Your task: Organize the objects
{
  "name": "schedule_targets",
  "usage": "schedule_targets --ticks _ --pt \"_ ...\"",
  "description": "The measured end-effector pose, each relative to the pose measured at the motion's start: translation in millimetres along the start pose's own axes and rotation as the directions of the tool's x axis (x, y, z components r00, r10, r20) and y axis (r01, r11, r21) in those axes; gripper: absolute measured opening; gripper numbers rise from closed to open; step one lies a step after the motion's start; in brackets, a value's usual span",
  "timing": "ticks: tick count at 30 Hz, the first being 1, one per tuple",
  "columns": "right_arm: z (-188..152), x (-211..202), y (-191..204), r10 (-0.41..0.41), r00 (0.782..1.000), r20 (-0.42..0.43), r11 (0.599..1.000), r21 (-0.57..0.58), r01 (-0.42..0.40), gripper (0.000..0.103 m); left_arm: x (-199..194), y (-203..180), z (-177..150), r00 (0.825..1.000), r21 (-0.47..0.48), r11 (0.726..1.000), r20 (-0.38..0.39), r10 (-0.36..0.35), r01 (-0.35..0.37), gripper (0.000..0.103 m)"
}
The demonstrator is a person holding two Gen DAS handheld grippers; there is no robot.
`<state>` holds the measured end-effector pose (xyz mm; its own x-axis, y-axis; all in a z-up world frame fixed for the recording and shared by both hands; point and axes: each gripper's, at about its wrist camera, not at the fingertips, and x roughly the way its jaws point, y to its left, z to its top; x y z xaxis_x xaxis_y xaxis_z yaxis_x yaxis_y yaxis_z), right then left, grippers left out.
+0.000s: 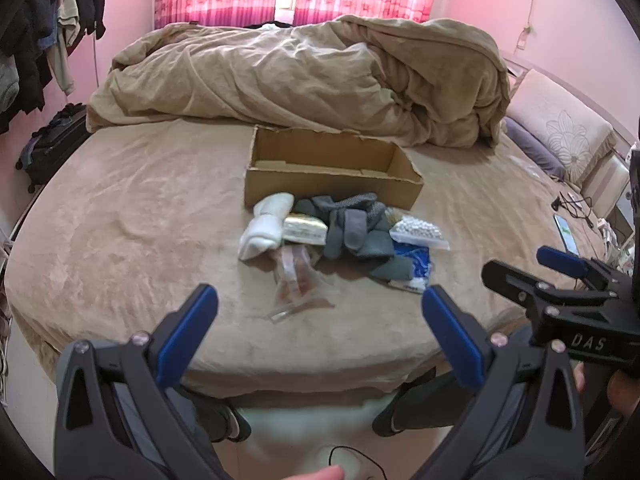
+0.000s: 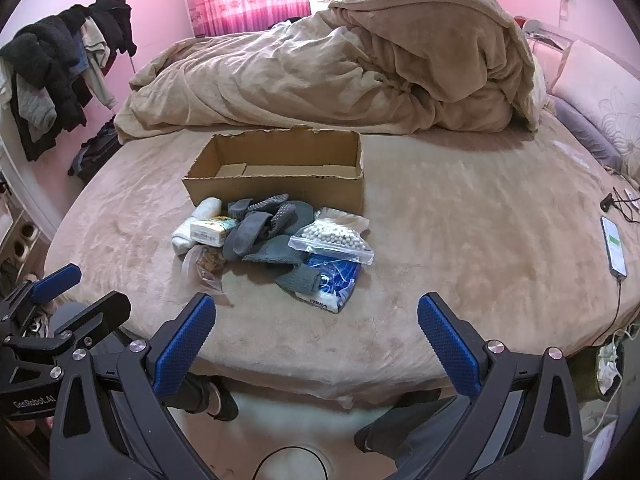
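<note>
Presently nothing is gripped: left gripper [image 1: 320, 320] and right gripper [image 2: 316, 320] gape wide, empty; ahead lie pile [image 2: 276, 240] and cardboard box [image 2: 276, 184]; first pick pending.

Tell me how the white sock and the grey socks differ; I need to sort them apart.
The white sock is one pale rolled bundle at the pile's left edge; the grey socks are several dark, loose pieces sprawled across the middle. Some grey socks show dotted grip soles; the white sock looks plain. Both lie on the bed in front of the box, not in it.
</note>
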<state>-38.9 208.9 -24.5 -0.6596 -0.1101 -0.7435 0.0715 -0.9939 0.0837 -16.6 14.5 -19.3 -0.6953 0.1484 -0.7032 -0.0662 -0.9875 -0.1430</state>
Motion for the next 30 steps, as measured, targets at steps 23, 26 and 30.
schedule_targets --ticks 23,26,30 --pt "-3 6 0 0.007 1.000 -0.014 1.000 0.010 -0.007 0.103 13 4 -7 0.999 -0.011 1.000 -0.022 -0.025 0.025 0.102" --pt "-1 9 1 0.011 1.000 -0.018 1.000 0.009 -0.011 0.103 17 6 -7 0.999 -0.017 1.000 -0.028 -0.026 0.025 0.102" --pt "0 13 1 0.013 1.000 -0.025 1.000 0.012 -0.012 0.103 18 7 -7 0.999 -0.018 1.000 -0.027 -0.025 0.024 0.102"
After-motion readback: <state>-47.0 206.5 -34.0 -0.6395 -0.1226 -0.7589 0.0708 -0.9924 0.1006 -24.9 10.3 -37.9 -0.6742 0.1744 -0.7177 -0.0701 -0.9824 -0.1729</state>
